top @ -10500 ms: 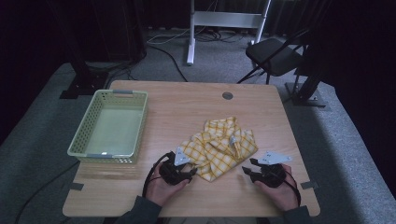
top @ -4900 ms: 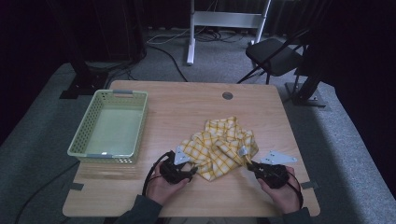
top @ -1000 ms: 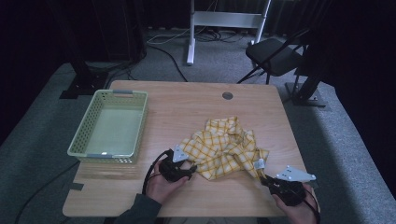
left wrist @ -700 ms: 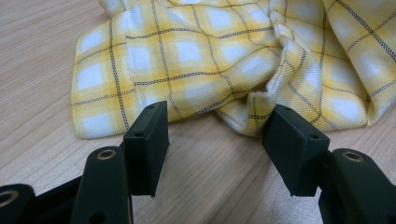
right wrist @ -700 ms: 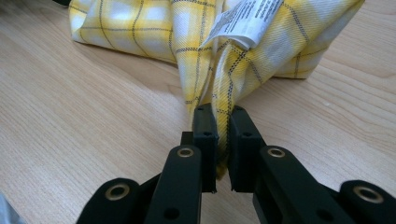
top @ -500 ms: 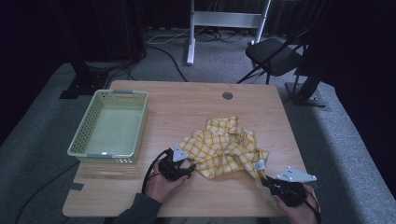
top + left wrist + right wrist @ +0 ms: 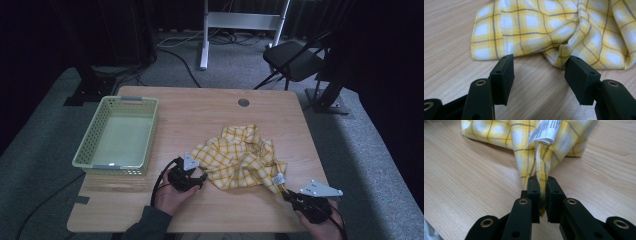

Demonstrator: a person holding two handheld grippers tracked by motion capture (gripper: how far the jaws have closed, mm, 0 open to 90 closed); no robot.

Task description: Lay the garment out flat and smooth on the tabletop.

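Observation:
A crumpled yellow plaid cloth lies on the wooden table, right of centre. My right gripper at the front right is shut on a corner of the cloth, pulling it into a taut strand, with a white label just above the jaws. My left gripper rests at the cloth's left edge. Its jaws stand open, close to a folded hem, with bare table between them.
A pale green plastic basket stands at the table's left side. A round grommet sits near the far edge. A black folding chair and a white stand leg are on the floor beyond the table.
Over the last second the right gripper has held the cloth corner at the front right and the left gripper has stayed put. Before that, the right gripper drew the corner out toward the front right.

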